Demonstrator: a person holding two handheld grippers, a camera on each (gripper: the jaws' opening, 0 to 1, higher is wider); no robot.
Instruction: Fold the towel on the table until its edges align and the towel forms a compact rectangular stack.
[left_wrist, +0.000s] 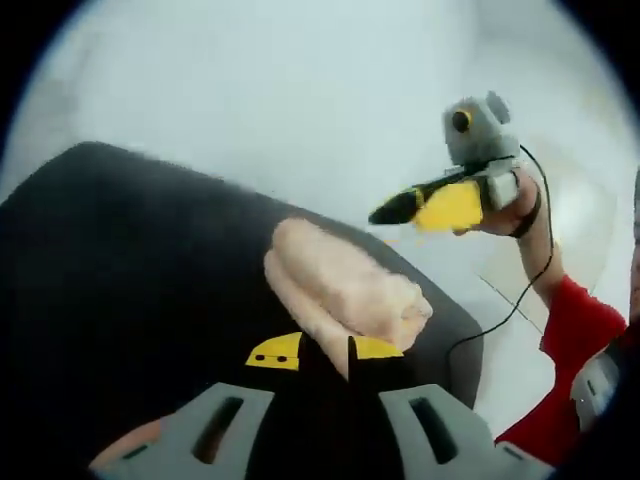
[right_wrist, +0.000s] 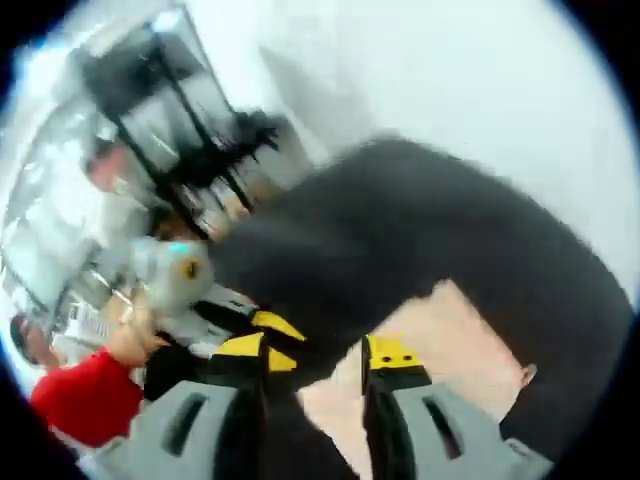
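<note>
A peach towel (left_wrist: 340, 285) lies bunched in a soft long fold on the black table (left_wrist: 140, 260). My left gripper (left_wrist: 325, 352) is open, its yellow-tipped jaws low over the table with the towel's near end between them. My right gripper (left_wrist: 383, 212) hangs in the air beyond the towel, held by a hand with a red sleeve (left_wrist: 565, 330). In the right gripper view my right gripper (right_wrist: 322, 355) stands open above the table (right_wrist: 420, 230) with nothing in it. A flat part of the towel (right_wrist: 450, 345) lies just past its jaws, and the left gripper (right_wrist: 278, 325) comes in from the left.
The table's rounded edge (left_wrist: 470, 340) drops to a pale floor (left_wrist: 300, 90) close behind the towel. Dark stands and equipment (right_wrist: 190, 130) are in the background, with a person (right_wrist: 30, 340) at the far left.
</note>
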